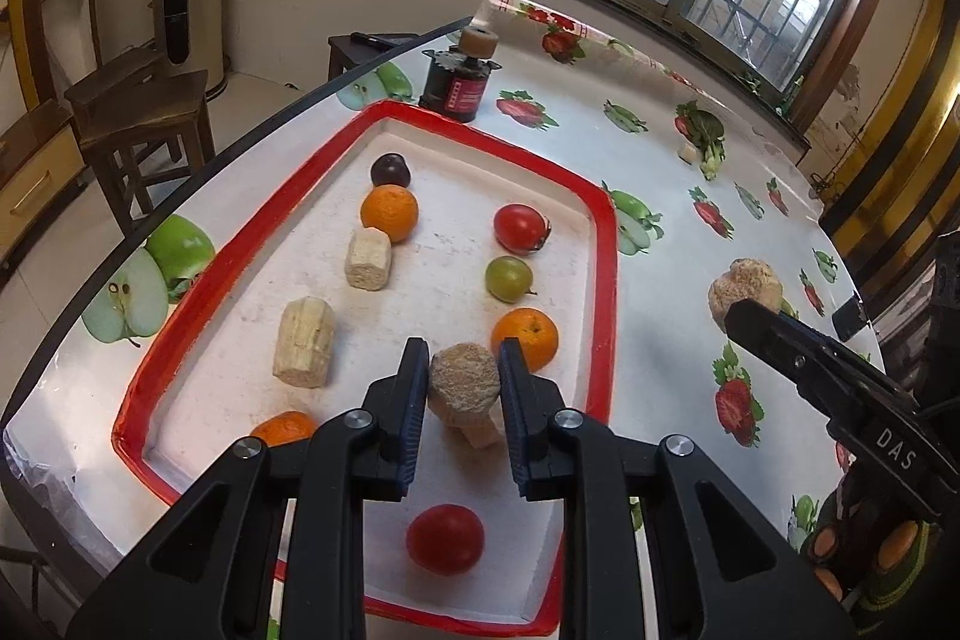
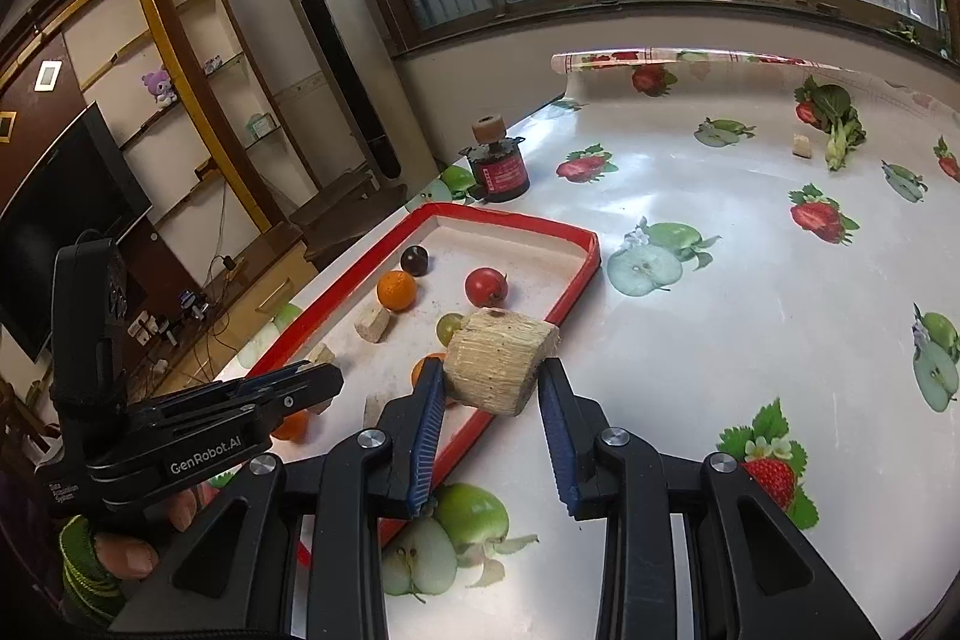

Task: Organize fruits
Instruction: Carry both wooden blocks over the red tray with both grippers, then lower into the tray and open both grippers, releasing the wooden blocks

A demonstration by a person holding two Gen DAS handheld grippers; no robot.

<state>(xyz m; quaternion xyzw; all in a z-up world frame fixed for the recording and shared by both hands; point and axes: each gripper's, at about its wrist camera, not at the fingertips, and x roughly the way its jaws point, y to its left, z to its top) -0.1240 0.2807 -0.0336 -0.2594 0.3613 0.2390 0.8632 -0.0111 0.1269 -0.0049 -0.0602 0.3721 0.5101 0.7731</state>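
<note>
Left gripper (image 1: 463, 381) is closed on a rough beige mushroom-shaped piece (image 1: 464, 388), held above the near part of the red-rimmed tray (image 1: 603, 244). Right gripper (image 2: 493, 388) clamps a pale fibrous block (image 2: 499, 361), just over the tray's right rim. Inside the tray lie two oranges (image 1: 390, 213) (image 1: 525, 337), two tomatoes (image 1: 519, 227) (image 1: 444, 538), a green grape (image 1: 508, 278), a dark plum (image 1: 390, 170) and two pale chunks (image 1: 303, 343) (image 1: 368, 258). Beyond the tray's far rim stands a dark jar (image 1: 457, 85).

Left wrist view: "DAS" on the right gripper (image 1: 750, 325) body. Right wrist view: "GenRobot.AI" on the left gripper (image 2: 327, 379) body. Red jar (image 2: 501, 172) label is illegible.
</note>
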